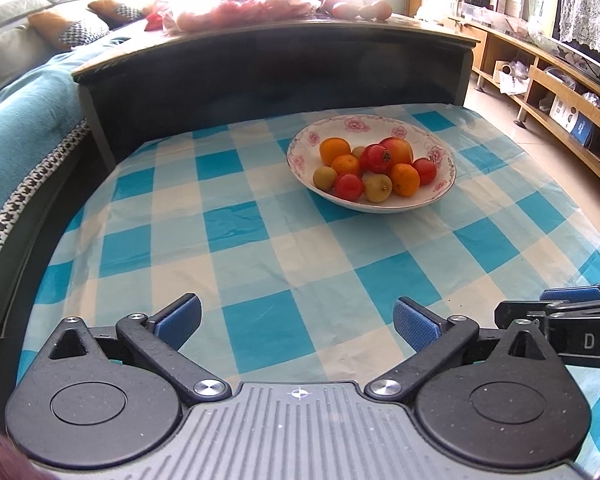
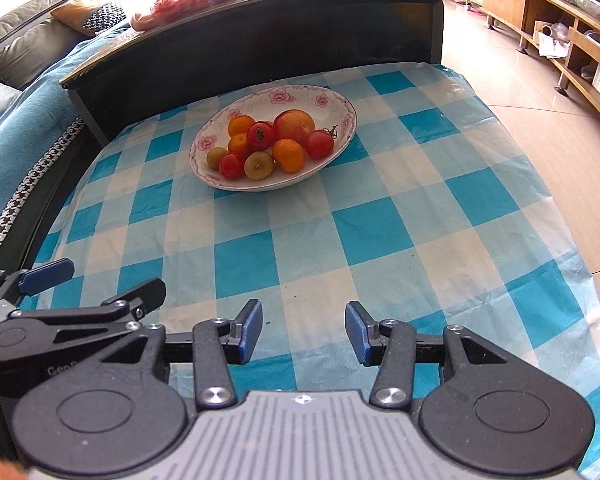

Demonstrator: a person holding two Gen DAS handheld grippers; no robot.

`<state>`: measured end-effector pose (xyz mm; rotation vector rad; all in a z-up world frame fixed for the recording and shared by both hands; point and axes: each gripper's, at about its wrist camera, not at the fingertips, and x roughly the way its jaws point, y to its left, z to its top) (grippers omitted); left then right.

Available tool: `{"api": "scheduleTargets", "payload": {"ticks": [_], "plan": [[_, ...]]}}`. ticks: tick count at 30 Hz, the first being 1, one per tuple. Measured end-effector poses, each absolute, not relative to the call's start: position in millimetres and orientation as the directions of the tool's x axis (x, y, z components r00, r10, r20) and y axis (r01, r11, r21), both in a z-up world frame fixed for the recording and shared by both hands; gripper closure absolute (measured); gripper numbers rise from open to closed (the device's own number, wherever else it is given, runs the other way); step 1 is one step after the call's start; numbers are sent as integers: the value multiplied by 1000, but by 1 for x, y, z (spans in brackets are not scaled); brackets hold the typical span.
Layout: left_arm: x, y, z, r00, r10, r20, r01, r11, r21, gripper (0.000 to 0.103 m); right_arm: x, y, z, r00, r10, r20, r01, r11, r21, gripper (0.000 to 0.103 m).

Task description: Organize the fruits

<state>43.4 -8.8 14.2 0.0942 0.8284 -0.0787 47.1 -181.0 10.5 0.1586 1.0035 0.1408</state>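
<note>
Both the left hand-held gripper (image 1: 296, 320) and right hand-held gripper (image 2: 304, 330) hung spread apart and empty near the surface's front; the white floral-rimmed ceramic bowl (image 2: 332, 98) of mixed fruits (image 2: 268, 144) sat far back.

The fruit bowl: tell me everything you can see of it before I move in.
The bowl is shallow, wide and white, glossy like ceramic, with pink flowers printed round its rim. It sits upright on the blue-and-white checked cloth, toward the far side near a dark raised ledge. It holds a heap of fruit: orange citrus, red tomato-like ones, small yellow-green ones and one larger red-orange fruit. Neither gripper touches it; both are open and well short of it.
</note>
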Motion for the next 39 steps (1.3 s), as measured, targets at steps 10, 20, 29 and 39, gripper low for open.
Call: {"api": "scheduleTargets", "payload": {"ticks": [10,20,29,39], "plan": [[37,-9,13,671,-32,-741,112,992,59,0,37,-179,12,534,194,-823,-47,979,200,53],[27,-11,12,664,-27,-747,119,990,70,0,29,-176,11,532,194,-824,-54,979,196,51],[22,-12,10,654,-31,-756,133,988,74,0,26,-176,11,529,193,-826,-53,979,195,50],[15,-12,11,656,-27,-754,133,988,80,0,18,-176,11,517,188,-835,-54,981,187,49]]}}
